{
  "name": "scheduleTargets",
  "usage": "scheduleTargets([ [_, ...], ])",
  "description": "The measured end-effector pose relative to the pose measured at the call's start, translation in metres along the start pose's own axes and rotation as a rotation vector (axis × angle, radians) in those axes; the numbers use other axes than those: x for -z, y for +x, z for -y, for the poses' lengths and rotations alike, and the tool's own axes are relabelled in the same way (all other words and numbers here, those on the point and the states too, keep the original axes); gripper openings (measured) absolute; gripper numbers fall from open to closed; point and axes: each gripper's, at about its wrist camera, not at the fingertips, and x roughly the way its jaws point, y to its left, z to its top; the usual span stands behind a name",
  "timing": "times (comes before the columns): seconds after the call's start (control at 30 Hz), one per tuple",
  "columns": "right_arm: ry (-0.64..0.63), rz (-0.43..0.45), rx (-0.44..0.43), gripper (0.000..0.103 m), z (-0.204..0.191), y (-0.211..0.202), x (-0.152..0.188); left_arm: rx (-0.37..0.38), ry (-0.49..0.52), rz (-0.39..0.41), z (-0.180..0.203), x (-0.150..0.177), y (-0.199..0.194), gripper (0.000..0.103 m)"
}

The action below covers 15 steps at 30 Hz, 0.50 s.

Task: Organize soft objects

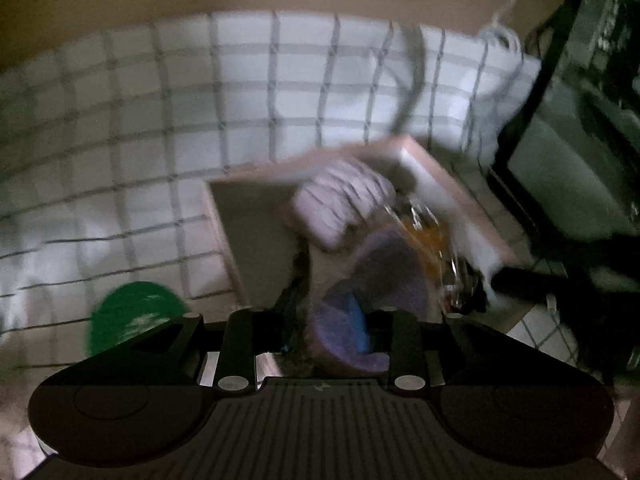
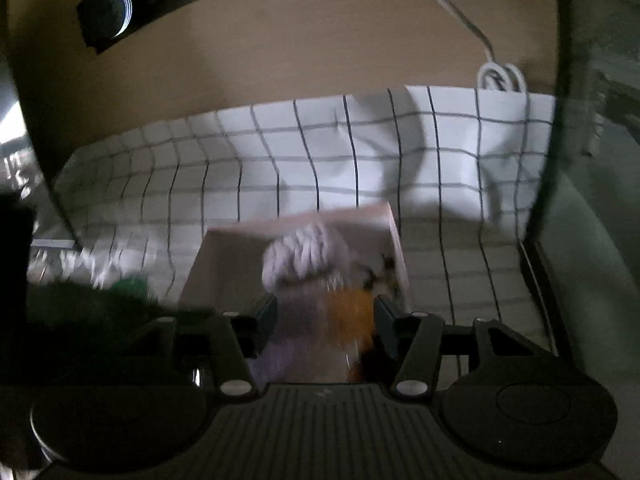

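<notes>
Both views are dark and motion-blurred. A pale pink box stands open on a checked cloth; it also shows in the right wrist view. My left gripper is shut on a purple soft toy with a blue patch, held over the box. My right gripper is shut on a soft toy with a lilac ribbed top and an orange part, also over the box. That lilac top shows in the left wrist view.
A green soft object lies on the cloth left of the box; it shows in the right wrist view. A white coiled cable lies at the cloth's far edge. Dark equipment stands at the right.
</notes>
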Motion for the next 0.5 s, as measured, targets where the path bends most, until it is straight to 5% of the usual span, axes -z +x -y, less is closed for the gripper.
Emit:
scheduleTargets([
  [0.13,-0.033,0.018,-0.007,0.059,-0.002,-0.019,0.021,-0.036,-0.073,0.136,0.002,0.028,-0.052,0.032],
  [0.3,-0.109,-0.013,-0.104,0.069,-0.004,-0.035,0.054,-0.152,-0.216,0.244,0.025,0.110,-0.084,0.032],
  [0.5,-0.283,-0.118,-0.164,0.072,-0.017,-0.024,0.105,-0.345,-0.275,0.173,0.064,0.189,-0.079,0.032],
])
